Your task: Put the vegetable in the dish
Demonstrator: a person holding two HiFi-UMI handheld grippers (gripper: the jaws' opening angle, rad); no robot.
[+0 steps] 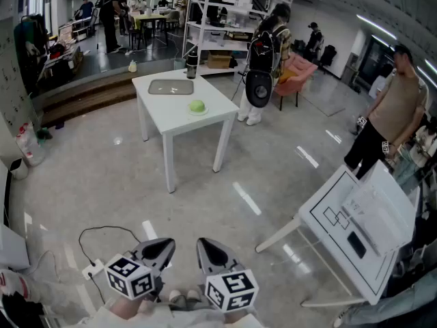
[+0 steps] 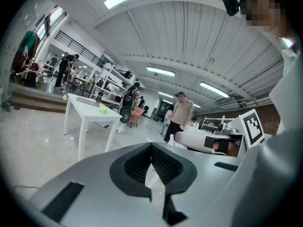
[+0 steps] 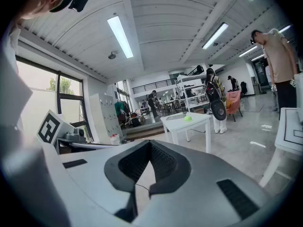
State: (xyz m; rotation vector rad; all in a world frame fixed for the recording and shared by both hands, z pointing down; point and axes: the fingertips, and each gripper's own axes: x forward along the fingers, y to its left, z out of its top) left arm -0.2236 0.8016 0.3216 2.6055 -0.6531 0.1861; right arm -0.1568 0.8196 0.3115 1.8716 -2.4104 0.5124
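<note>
Far ahead stands a white table (image 1: 205,118). On its near right part a round green vegetable (image 1: 197,105) rests on a small pale plate. Behind it lies a flat grey dish (image 1: 171,87). Both grippers are low at the bottom of the head view, well short of the table. My left gripper (image 1: 164,246) is shut with nothing in it, and my right gripper (image 1: 207,248) beside it is shut and empty too. From the left gripper (image 2: 151,146) the vegetable (image 2: 103,110) shows small on the table; from the right gripper (image 3: 150,144) the vegetable (image 3: 188,118) does as well.
A dark bottle (image 1: 192,63) stands at the table's far edge. A person with a backpack (image 1: 262,63) stands right of the table, another person (image 1: 392,111) further right. A tilted white board on legs (image 1: 358,227) is near right. A cable (image 1: 102,236) lies on the floor.
</note>
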